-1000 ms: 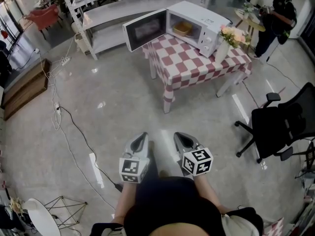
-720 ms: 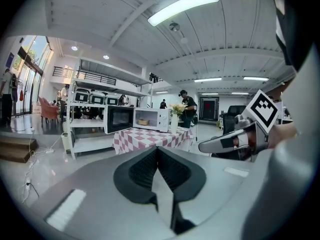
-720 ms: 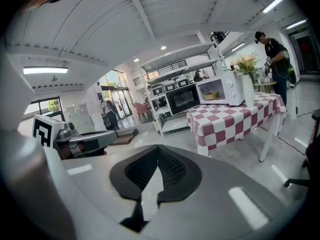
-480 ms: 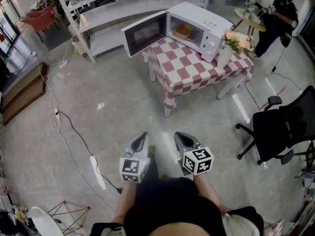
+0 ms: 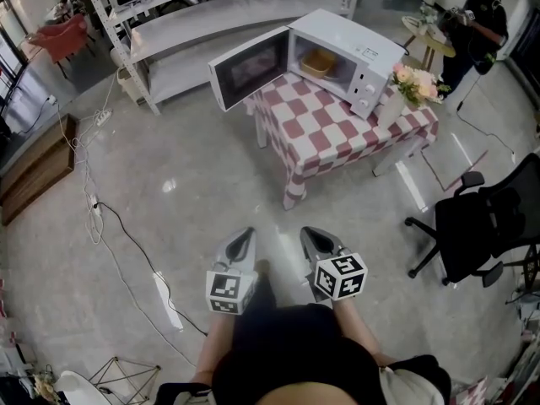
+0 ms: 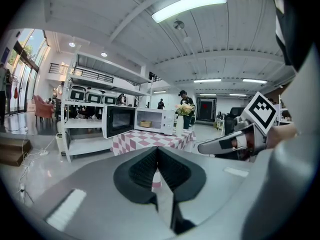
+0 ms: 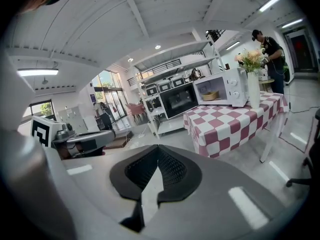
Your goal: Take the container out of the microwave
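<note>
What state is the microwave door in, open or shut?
Open. The door stands swung out to the left of the microwave, and the container shows inside the uncovered cavity.

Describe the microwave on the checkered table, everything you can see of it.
The microwave is a white box, glossy like painted metal, standing upright at the back of the red-and-white checkered table. Its door, white-framed with a dark window, is swung wide open to the left. A tan container sits in the pale cavity. The control panel is on the right front. A vase of flowers stands close by that end.
</note>
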`<state>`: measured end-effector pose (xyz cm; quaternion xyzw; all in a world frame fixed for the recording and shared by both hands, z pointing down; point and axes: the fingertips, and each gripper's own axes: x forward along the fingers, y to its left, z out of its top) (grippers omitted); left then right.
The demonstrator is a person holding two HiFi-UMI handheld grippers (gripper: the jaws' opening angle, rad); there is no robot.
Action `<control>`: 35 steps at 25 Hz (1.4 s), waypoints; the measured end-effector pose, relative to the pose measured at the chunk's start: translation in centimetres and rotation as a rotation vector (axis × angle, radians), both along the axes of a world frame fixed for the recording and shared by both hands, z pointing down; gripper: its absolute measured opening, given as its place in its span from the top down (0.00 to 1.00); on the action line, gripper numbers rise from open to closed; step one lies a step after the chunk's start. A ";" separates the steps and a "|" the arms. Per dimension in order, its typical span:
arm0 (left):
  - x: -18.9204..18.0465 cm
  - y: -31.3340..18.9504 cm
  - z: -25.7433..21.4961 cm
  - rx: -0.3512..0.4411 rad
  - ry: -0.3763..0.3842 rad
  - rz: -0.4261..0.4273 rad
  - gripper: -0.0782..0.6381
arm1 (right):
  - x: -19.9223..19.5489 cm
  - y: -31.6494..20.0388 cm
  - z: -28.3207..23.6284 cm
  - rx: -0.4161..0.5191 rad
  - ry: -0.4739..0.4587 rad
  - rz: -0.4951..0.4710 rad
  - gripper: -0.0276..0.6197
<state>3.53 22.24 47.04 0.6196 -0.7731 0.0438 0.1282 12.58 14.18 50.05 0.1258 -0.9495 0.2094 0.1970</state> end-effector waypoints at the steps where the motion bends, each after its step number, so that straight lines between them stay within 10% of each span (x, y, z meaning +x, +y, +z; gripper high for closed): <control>1: -0.5 -0.3 0.0 0.000 0.001 0.003 0.88 | -0.5 -0.3 0.0 -0.001 0.000 0.004 0.95; 35: -12.5 -4.5 1.7 0.008 0.015 0.106 0.88 | -11.2 -4.2 1.1 -0.022 -0.011 0.135 0.95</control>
